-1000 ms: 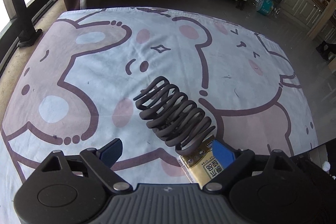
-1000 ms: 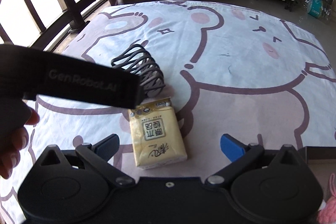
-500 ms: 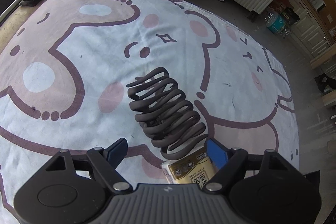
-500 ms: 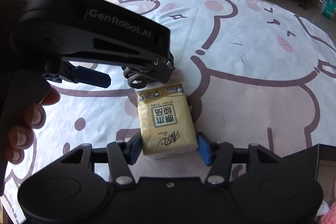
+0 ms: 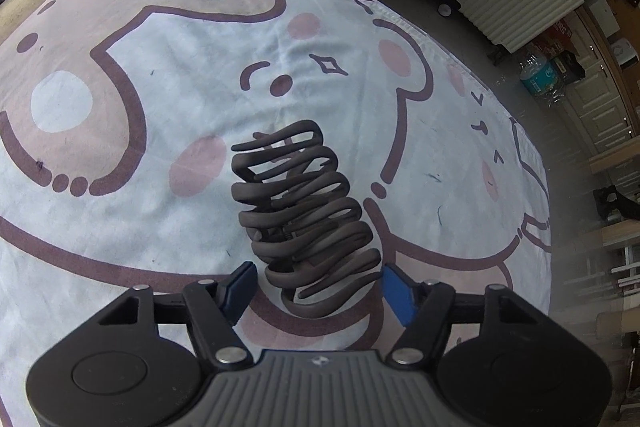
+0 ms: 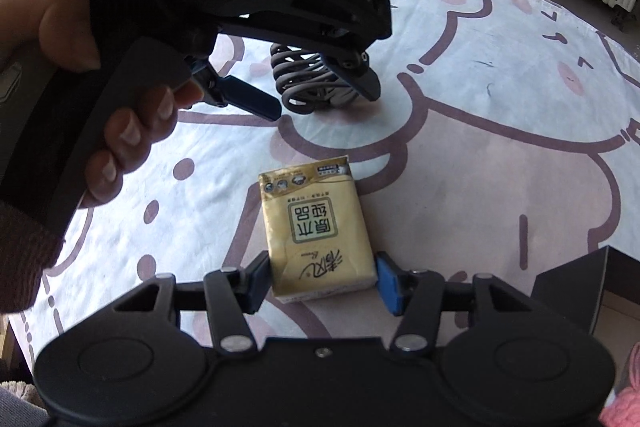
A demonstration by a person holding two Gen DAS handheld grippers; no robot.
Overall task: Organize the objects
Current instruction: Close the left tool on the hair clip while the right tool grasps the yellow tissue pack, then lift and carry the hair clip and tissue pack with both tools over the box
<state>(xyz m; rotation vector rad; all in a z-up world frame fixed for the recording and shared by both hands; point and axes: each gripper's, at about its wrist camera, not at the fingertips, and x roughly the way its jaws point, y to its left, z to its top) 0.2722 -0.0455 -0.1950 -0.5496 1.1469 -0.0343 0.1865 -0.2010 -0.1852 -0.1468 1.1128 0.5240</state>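
The left tongs point(image 5: 316, 285) straddle the near end of a dark coiled-wire rack point(image 5: 304, 211) that lies on its side on the cartoon-bear cloth point(image 5: 120, 115). Their jaws are closing with the last coils between them, and a gap shows beside the left pad, so nothing is gripped yet. The right tongs point(image 6: 324, 283) stand about half open, both pads against the sides of a yellow tissue pack point(image 6: 316, 231) lying flat on the cloth, nearer the person than the rack.

The rack looks springy and open. Pads closing on one or two end loops could slip between the wires, or the coil could flex and twist out as it lifts. The soft pack is held only at its near end, so it may droop or slide free. With the two tongs close together, lifting both at once risks a knock.
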